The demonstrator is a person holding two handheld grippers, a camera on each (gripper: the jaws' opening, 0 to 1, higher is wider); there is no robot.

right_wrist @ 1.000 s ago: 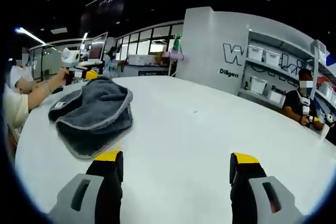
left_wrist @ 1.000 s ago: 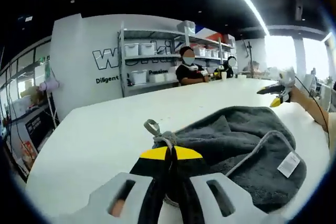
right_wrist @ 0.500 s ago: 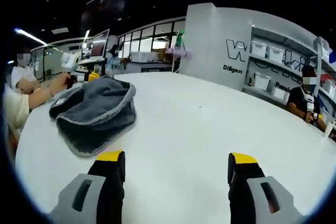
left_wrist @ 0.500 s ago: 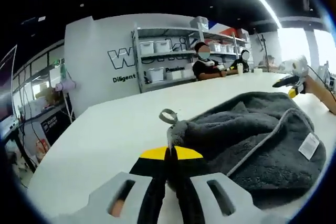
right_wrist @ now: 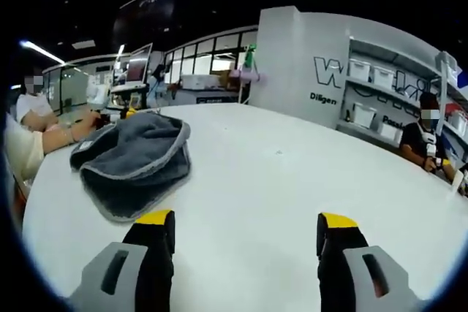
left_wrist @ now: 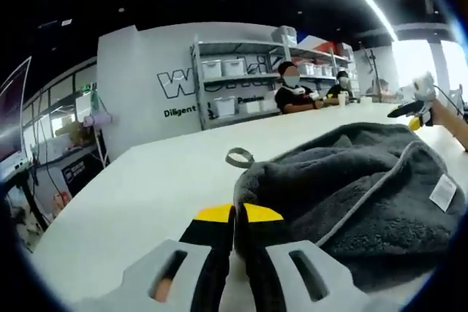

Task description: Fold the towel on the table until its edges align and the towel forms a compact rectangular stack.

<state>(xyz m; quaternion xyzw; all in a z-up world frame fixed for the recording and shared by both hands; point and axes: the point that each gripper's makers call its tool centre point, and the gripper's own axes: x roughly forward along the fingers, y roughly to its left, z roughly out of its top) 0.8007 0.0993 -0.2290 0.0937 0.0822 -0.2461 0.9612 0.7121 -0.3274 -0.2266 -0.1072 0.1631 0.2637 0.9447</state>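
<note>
left claw (left_wrist: 235,215): closed on edge of the dark grey fluffy towel (left_wrist: 351,180), pulled closer over the white desk (left_wrist: 146,180) since a second ago | right claw (right_wrist: 238,224): wide open, empty, towel ahead-left | fold unfinished

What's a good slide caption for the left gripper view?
Shut tongs pinch the folded grey towel's edge on the white table.

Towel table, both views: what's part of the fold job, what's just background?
Job:
- grey towel, bunched, with hanging loop and white tag
- left gripper, shut on towel edge
- right gripper, open over bare white table

Background:
- shelves with white bins
- seated people
</note>
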